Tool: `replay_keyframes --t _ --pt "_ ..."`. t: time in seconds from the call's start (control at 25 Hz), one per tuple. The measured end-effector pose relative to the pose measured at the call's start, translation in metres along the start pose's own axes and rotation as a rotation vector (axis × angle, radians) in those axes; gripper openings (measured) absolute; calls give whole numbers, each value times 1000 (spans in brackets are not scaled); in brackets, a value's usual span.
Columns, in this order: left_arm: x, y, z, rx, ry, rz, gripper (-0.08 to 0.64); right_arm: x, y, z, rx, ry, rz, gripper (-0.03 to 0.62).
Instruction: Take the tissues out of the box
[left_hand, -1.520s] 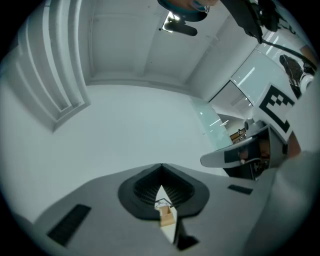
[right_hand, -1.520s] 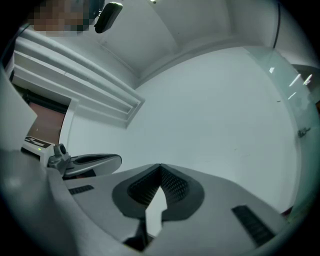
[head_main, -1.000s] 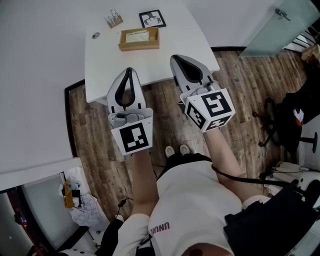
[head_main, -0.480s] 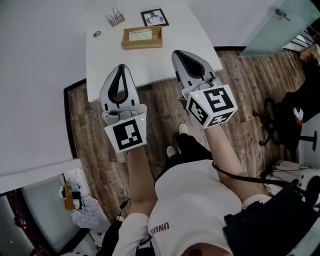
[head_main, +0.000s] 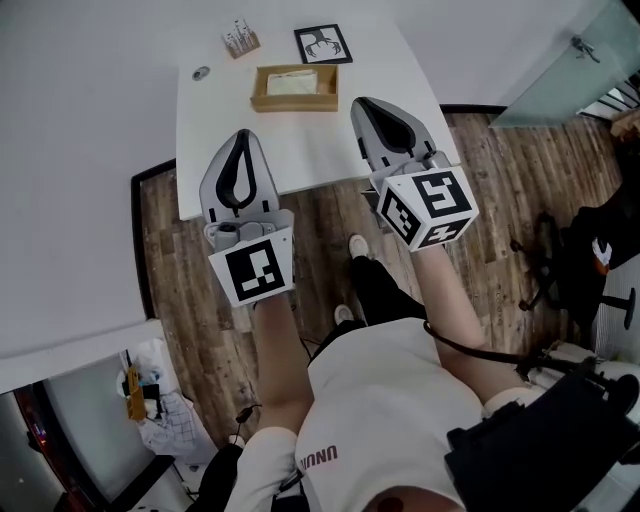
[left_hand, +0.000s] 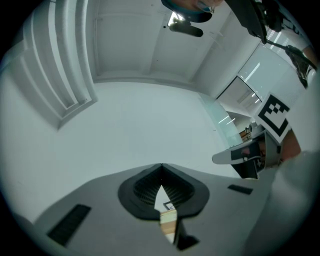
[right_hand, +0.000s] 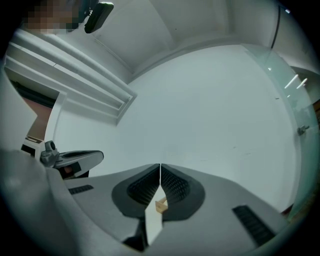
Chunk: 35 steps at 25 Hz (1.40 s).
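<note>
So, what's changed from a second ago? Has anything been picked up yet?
The person has stepped toward the white table: one white shoe now leads the other. In the head view the left tool has drifted slightly left and the right tool slightly right. Nothing was taken hold of or let go. Unchanged: both tools are shut and empty, and the white tissues lie in the open wooden box.

White table (head_main: 310, 150). Tan wooden box (head_main: 295, 103) with pale cream tissues (head_main: 293, 83). Brown plank-patterned floor (head_main: 190, 260). Light grey left gripper (head_main: 240, 135) and right gripper (head_main: 362, 102), black-padded, with black-and-white square markers. Black-framed black-and-white picture (head_main: 323, 45).
</note>
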<state>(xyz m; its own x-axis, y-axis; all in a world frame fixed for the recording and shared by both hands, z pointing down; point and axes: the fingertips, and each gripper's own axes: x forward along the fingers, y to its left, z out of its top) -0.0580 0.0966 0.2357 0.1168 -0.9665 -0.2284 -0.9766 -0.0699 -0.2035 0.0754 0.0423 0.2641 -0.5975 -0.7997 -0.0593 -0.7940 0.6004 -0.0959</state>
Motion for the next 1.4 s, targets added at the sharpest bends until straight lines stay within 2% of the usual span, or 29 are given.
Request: replay_keyframes --t 0.56,0.84,1.12,1.32,1.4 --pt "95 24 -24 24 34 82 12 96 -60 -2 -8 33 61 21" --pt "134 33 -34 35 45 133 12 140 -81 -2 -20 47 122 21" --pt "156 40 -46 43 62 183 12 172 -95 -12 -35 77 177 21" --pt "165 45 -59 37 86 197 12 188 -98 -25 -47 111 203 21" --pt "168 48 -65 57 94 193 12 193 -98 -31 -55 125 213 21"
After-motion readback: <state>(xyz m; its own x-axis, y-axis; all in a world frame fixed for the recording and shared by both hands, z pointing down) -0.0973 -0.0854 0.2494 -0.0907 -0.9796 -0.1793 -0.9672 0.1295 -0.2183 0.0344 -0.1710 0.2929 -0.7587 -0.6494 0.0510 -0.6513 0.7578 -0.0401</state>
